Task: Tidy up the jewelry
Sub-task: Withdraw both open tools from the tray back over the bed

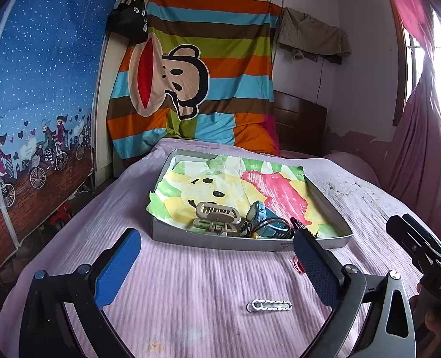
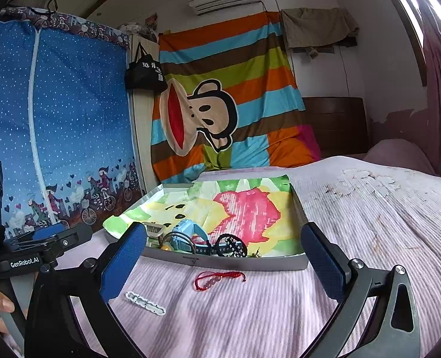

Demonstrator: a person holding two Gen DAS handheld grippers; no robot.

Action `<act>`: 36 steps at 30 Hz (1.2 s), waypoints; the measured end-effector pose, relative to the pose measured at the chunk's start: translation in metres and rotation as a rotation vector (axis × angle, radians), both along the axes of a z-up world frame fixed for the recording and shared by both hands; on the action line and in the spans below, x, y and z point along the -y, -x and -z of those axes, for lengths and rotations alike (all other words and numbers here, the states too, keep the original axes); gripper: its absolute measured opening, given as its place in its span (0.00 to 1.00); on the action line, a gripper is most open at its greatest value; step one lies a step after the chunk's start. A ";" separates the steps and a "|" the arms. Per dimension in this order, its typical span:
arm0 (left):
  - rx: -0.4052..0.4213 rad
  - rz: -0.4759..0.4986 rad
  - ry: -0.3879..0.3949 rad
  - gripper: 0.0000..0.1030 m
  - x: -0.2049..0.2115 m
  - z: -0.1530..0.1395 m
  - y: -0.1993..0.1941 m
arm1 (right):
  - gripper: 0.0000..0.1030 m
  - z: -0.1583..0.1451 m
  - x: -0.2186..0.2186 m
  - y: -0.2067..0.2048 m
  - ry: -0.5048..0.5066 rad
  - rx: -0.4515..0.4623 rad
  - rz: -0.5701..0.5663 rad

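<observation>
My left gripper hangs over the pale pink ribbed bedspread with its blue-padded fingers spread wide and nothing between them. Low in the left wrist view, just right of centre, a small white scalloped plastic hair clip lies flat on the cover between the fingers. At mid-frame sits the shallow grey metal tray, lined with a paper sheet painted in yellow, green and pink. Heaped in its near corner are a beige plastic claw clip and a light blue plastic watch; the rest of the pile is cut off by my right finger. Only a sliver of a thin red cord bracelet peeks from behind that finger.

My right gripper is likewise wide apart and empty. In its view the red bracelet lies whole at centre, on the bedspread just in front of the tray's near wall, apart from it. Inside the tray a black beaded bracelet rests beside the watch; something small and brassy sits to its right, perhaps earrings, too small to tell. The hair clip lies lower left, partly behind my left finger.
</observation>
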State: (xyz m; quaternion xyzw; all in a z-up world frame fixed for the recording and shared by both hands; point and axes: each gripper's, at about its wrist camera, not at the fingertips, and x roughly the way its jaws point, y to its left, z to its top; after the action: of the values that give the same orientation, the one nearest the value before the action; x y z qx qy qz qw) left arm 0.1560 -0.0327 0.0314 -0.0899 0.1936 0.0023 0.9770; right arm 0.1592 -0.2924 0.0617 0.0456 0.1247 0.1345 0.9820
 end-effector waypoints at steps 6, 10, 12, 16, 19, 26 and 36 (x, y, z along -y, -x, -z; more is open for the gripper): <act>0.001 -0.002 -0.012 1.00 -0.001 0.007 0.016 | 0.99 0.004 -0.001 0.011 0.030 -0.017 -0.002; -0.016 0.008 -0.041 1.00 0.000 0.014 0.021 | 0.99 0.012 -0.003 0.008 0.051 -0.056 -0.004; -0.033 0.020 -0.051 1.00 0.000 0.017 0.022 | 0.99 0.017 -0.004 0.005 0.064 -0.083 0.004; -0.071 0.047 -0.067 1.00 0.001 0.021 0.019 | 0.98 0.029 -0.002 -0.004 0.085 -0.134 0.011; -0.090 0.071 -0.090 1.00 0.003 0.024 0.017 | 0.98 0.034 -0.002 -0.008 0.090 -0.158 0.011; -0.141 0.143 -0.081 1.00 0.007 0.028 0.009 | 0.98 0.043 -0.005 -0.016 0.094 -0.206 0.006; -0.211 0.262 -0.059 0.81 0.014 0.040 -0.004 | 0.85 0.054 -0.004 -0.027 0.061 -0.272 -0.039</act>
State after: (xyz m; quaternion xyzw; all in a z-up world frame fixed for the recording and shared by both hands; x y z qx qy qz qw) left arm 0.1602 -0.0462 -0.0087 -0.0345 0.3051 -0.1098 0.9453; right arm 0.1861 -0.2883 0.0076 0.0311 0.2614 0.1422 0.9542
